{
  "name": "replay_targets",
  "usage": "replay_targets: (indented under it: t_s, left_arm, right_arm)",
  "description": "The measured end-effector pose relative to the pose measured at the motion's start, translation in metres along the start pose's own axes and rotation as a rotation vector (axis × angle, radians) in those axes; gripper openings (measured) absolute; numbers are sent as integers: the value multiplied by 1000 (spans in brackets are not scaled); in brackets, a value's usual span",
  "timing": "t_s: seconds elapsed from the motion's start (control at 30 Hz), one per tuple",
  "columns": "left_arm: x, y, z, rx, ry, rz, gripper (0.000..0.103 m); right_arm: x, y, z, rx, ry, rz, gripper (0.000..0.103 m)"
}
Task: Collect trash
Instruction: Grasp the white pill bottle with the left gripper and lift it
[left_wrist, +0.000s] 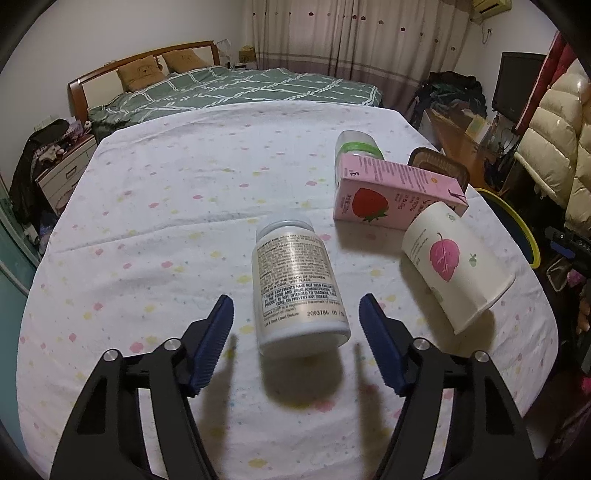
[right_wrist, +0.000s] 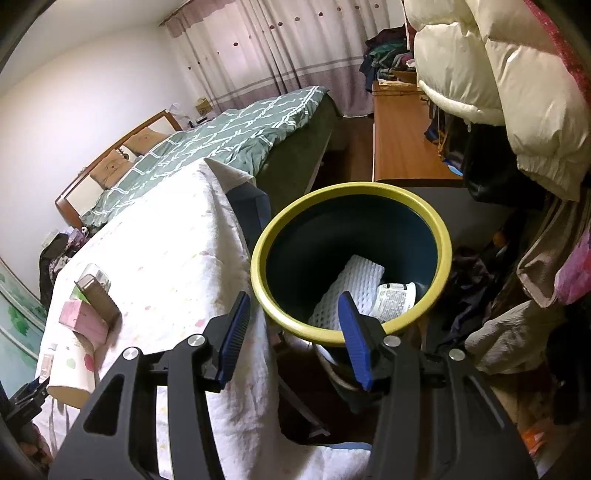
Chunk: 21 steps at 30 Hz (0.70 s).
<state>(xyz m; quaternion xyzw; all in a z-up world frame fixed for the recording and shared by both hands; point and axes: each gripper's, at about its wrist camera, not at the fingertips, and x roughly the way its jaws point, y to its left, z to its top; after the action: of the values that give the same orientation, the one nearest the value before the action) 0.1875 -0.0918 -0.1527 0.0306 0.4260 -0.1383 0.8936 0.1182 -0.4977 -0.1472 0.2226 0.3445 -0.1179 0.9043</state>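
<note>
The left gripper (left_wrist: 296, 308) hangs above the cloth-covered table (left_wrist: 155, 206) with its blue pads spread wide, touching nothing. A white pill bottle (left_wrist: 297, 286) lies on its side directly between and just ahead of the fingertips, cap pointing toward the far edge, base nearest the gripper; there is a gap between each pad and the bottle's sides. Toward the table's right edge lie a paper cup with a pink leaf (left_wrist: 456, 260), tipped over with its mouth toward the near right, and a pink strawberry carton (left_wrist: 391, 194) just behind it. A green-banded white container (left_wrist: 354, 147) stands behind the carton, and a brown tray (left_wrist: 437, 164) rests near the right edge.

The right gripper (right_wrist: 295, 325) is also spread open and holds nothing. It points downward over the right edge of the table, aimed at the yellow-rimmed bin (right_wrist: 443, 236) standing just beside that edge. Inside the bin lie a white foam net (right_wrist: 351, 284) and a small labelled bottle (right_wrist: 397, 297). In this view the carton, cup and tray sit far left on the cloth
</note>
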Motion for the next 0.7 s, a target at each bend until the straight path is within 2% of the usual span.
replay_targets:
  t_s: [0.23,0.43,0.7]
  left_arm:
    - [4,0,-3,7,15,-9,51]
    - [-3,4,0,30,-4,11,50]
    - [-25,6,22,73,-80,46,48]
  right_arm:
    - [3,-3,-3,5,11,11,47]
    - [2,-2,-3,5,9,14,47]
    - [0,0,-4,0,2,15,47]
